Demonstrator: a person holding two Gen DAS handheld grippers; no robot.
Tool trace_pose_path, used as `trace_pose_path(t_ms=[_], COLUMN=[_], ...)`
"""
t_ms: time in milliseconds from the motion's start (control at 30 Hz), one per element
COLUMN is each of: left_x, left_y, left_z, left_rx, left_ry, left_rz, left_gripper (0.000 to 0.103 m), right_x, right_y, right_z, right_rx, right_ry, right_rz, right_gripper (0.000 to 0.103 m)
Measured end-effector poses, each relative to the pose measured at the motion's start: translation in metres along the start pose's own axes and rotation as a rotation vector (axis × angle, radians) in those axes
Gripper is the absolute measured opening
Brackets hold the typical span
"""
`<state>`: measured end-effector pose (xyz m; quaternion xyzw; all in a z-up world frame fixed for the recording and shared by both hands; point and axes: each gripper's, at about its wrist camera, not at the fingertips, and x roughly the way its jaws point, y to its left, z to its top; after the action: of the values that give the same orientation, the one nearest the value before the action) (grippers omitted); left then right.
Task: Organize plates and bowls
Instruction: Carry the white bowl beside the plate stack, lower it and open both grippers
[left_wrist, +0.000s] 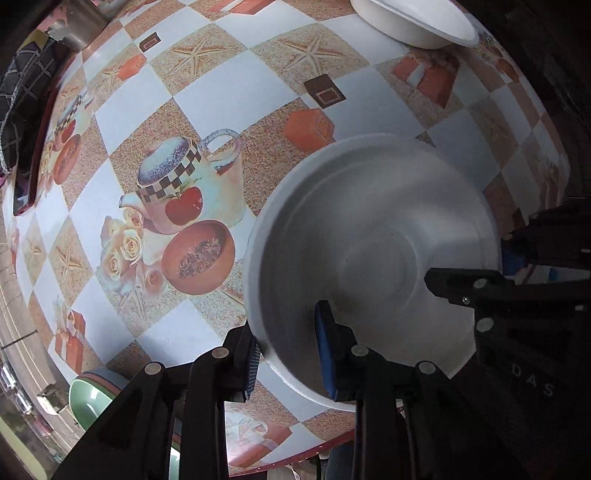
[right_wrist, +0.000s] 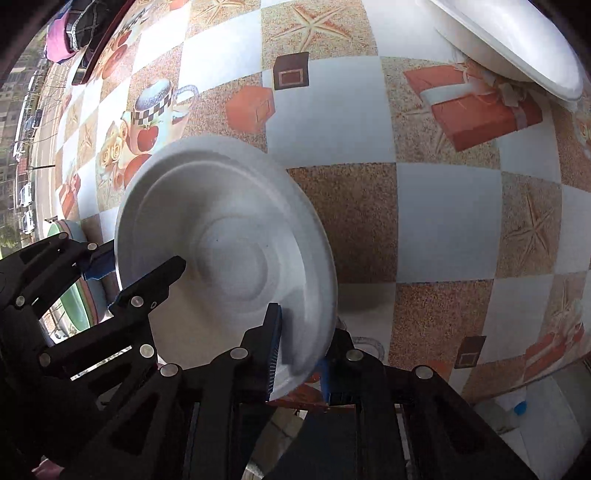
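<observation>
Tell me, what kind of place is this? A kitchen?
Probably a home dining spot beside a window. A table wears a checked vinyl cloth printed with teapots and starfish, white disposable plates sit on it, and a street with parked cars shows outside.

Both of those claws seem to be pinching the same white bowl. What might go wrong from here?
Both the left gripper and the right gripper clamp the rim of one white bowl on opposite sides, so pulling apart might bend or tear its thin rim.

The bowl looks tilted and blurred above the table; a rim pinch could slip and drop it.

A green bowl sits at the table edge near the left gripper and could get knocked off.
</observation>
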<state>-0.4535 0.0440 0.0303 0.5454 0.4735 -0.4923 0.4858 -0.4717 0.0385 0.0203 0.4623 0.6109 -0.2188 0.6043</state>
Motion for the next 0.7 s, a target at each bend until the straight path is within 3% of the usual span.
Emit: trace_pose_path(t_ms=[167, 267, 333, 400, 467, 500, 533, 667, 700], left_x=[0.004, 0.002, -0.005, -0.017, -0.030, -0.036, -0.041, -0.054, -0.067], left_y=[-0.019, -0.017, -0.008, 0.011, 0.025, 0.032, 0.042, 0.077, 0.069], left_z=[-0.035, -0.037, -0.033, -0.022, -0.022, -0.024, -0.026, -0.040, -0.033], left_rx=[0.027, 0.014, -0.005, -0.025, -0.053, -0.070, -0.088, -0.167, -0.182], left_ry=[0.006, -0.016, -0.046, -0.079, -0.120, -0.131, -0.140, -0.164, -0.162], left_rz=[-0.028, -0.039, -0.066, -0.076, -0.094, -0.112, -0.130, -0.157, -0.157], left_gripper=[0.031, 0.035, 0.043, 0.065, 0.071, 0.072, 0.073, 0.078, 0.078], right_x=[0.009, 0.006, -0.006, -0.016, -0.027, -0.035, -0.042, -0.051, -0.050], right_y=[0.012, 0.013, 0.005, 0.001, -0.009, -0.021, -0.028, -0.055, -0.062], right_z=[-0.015, -0.014, -0.017, -0.018, -0.022, -0.031, -0.035, -0.050, -0.055], right_rx=[-0.021, 0.003, -0.003, 0.001, 0.037, 0.065, 0.095, 0.231, 0.274], right_ry=[0.020, -0.013, -0.064, -0.090, -0.112, -0.133, -0.161, -0.211, -0.210], right_rz=[-0.024, -0.019, -0.026, -0.050, -0.063, -0.054, -0.045, -0.024, -0.024], right_gripper=[0.021, 0.021, 0.021, 0.021, 0.045, 0.082, 0.096, 0.096, 0.096])
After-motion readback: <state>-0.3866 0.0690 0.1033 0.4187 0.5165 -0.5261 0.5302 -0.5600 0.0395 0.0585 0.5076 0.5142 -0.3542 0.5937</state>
